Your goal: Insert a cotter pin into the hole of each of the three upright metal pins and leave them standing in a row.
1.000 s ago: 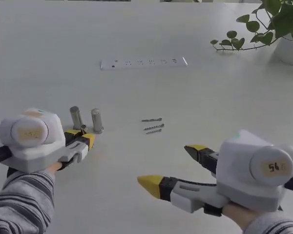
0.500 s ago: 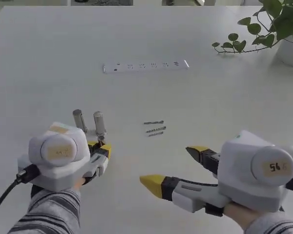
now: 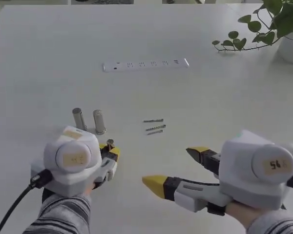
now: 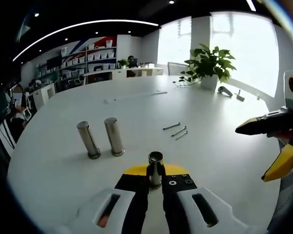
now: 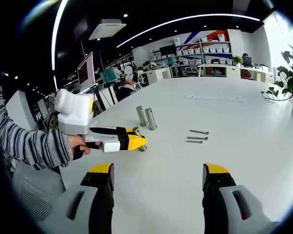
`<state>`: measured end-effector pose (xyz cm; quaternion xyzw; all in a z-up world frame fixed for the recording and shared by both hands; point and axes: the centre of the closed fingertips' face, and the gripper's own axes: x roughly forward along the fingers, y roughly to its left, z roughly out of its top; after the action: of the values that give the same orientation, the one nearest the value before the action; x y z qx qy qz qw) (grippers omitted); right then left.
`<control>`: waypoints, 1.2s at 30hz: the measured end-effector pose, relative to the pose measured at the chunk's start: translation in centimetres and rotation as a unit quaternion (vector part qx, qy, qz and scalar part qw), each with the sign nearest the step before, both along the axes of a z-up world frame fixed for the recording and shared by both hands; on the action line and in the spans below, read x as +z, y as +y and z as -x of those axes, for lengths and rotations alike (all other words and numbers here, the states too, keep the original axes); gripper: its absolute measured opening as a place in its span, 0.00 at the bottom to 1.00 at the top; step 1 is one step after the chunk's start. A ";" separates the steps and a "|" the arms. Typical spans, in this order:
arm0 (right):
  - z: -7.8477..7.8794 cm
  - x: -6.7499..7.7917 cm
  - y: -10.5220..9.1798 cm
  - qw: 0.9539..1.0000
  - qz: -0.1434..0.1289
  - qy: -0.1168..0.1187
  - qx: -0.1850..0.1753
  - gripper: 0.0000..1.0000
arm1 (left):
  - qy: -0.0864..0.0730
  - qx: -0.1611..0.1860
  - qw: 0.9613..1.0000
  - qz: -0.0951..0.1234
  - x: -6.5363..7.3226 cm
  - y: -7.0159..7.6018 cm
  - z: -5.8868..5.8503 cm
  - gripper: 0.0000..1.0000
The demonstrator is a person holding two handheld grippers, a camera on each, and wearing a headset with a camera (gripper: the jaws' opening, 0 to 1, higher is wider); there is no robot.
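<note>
1. Left gripper [image 3: 110,152] was clamped tight on one metal pin [image 4: 155,165], gripping it low on the shank. The pin was upright, with its top end sticking up above the yellow jaw tips.
2. In the head view, the held pin sat nearer the person than the other two pins and a bit to their right. Couldn't tell whether its base touched the table [image 3: 210,97].
3. The other two pins [image 3: 78,118] [image 3: 98,122] stood upright on the table side by side. They were close together but not touching, and neither gripper was on them.
4. Three cotter pins [image 3: 153,120] [image 3: 156,127] [image 3: 155,132] lay flat on the table to the right of the standing pins. They were bunched together, roughly parallel, and loose.
5. Right gripper [image 3: 175,166] was spread wide with nothing between the jaws. It was held low over the table, nearer the person than the cotter pins, with its tips pointing left towards the left gripper.
6. A power strip [image 3: 145,64] lay flat further back on the table. A potted plant [image 3: 278,19] stood at the far right corner.
</note>
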<state>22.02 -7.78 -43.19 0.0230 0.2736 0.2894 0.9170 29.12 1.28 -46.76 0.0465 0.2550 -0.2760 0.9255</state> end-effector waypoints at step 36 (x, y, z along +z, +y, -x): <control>-1.2 0.2 -1.1 0.996 0.069 0.003 0.050 0.62 | 0.009 -0.003 1.000 0.010 0.0 -0.6 1.0 0.20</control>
<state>23.19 -8.89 -43.01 -0.0529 0.2962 0.3158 0.8999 28.12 0.65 -46.77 0.0359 0.2605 -0.2821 0.9226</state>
